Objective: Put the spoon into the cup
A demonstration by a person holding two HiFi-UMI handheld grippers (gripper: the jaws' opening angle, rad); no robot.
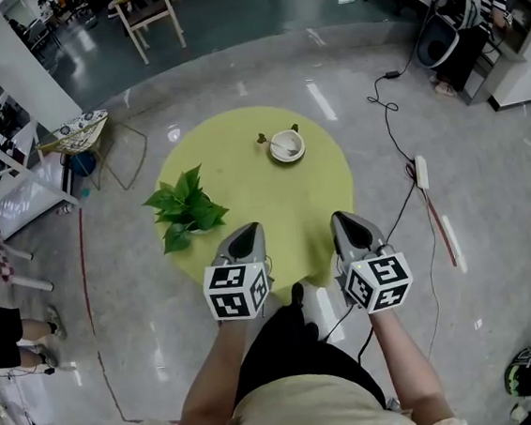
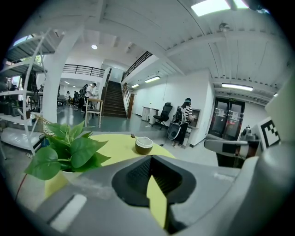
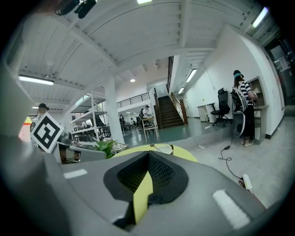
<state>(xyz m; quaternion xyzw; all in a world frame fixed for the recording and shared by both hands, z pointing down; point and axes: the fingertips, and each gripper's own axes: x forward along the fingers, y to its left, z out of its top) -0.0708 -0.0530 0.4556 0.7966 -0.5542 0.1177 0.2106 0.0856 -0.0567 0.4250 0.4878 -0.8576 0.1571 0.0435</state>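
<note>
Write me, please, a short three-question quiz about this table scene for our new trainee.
1. True or false: the spoon rests in the cup.
2. In the head view, the potted plant stands on which part of the table? A left side, B right side, C centre.
3. What do the left tongs and the right tongs hold?
Key: 1 true. 2 A. 3 Nothing; both are shut and empty.

Two grippers, one left gripper and one right gripper; ahead of them one table, one cup, one spoon, one plant.
</note>
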